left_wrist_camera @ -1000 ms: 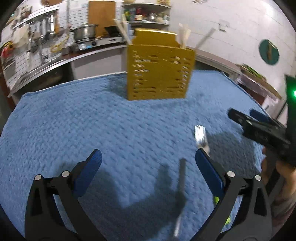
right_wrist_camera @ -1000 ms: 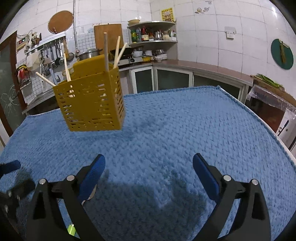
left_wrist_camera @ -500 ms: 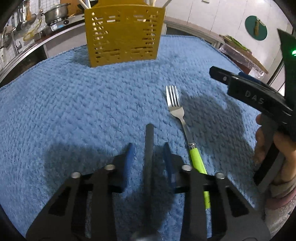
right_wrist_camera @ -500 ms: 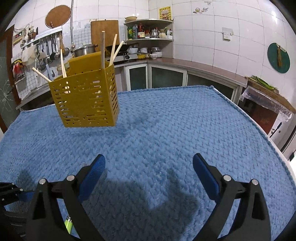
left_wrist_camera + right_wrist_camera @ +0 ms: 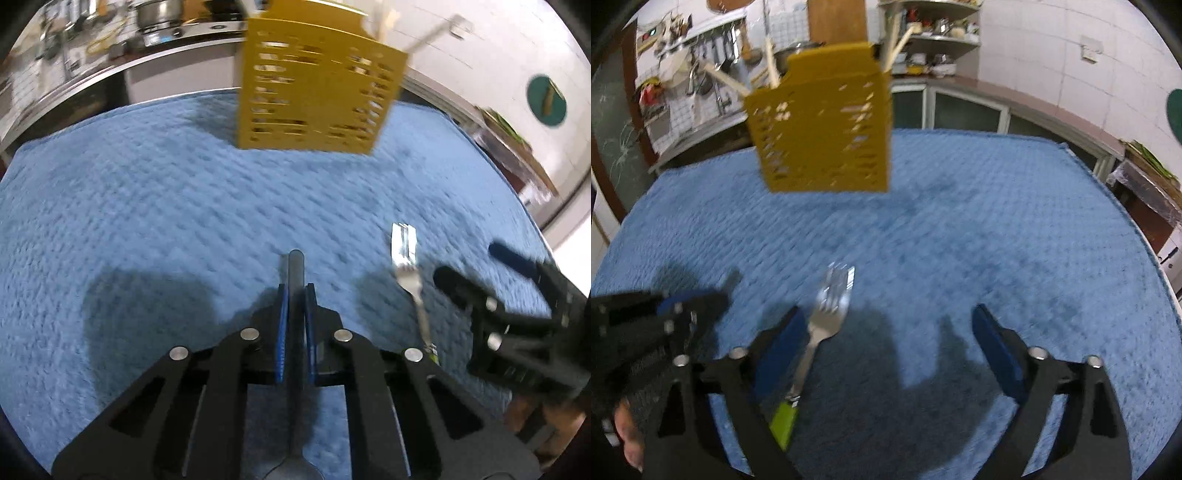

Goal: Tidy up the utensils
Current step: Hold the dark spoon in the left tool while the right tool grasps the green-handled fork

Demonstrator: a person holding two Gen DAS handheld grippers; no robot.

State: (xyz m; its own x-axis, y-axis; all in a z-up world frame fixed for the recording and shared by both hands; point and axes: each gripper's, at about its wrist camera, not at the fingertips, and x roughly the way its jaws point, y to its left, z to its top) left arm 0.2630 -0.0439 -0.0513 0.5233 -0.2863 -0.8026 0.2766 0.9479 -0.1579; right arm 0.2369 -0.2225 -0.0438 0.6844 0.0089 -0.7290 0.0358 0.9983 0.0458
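My left gripper point(image 5: 295, 291) is shut on the dark grey handle of a spoon point(image 5: 296, 269), whose bowl shows at the bottom edge, lifted a little above the blue cloth point(image 5: 147, 221). A fork with a green handle point(image 5: 406, 258) lies on the cloth to its right. In the right wrist view the fork point(image 5: 827, 310) lies just inside my left finger. My right gripper point(image 5: 886, 332) is open and low over the cloth. The yellow perforated utensil holder point(image 5: 317, 92) stands at the far side and holds chopsticks; it also shows in the right wrist view point(image 5: 823, 125).
The blue cloth point(image 5: 997, 240) covers the table, whose edge drops off at the right. Behind are a kitchen counter with a pot point(image 5: 159, 14), shelves point(image 5: 934, 22) and a tiled wall. The left gripper point(image 5: 657, 314) shows at the left of the right wrist view.
My left gripper has closed fully on the spoon handle and tilted up toward the holder. My right gripper has dropped lower and moved over the fork, still open.
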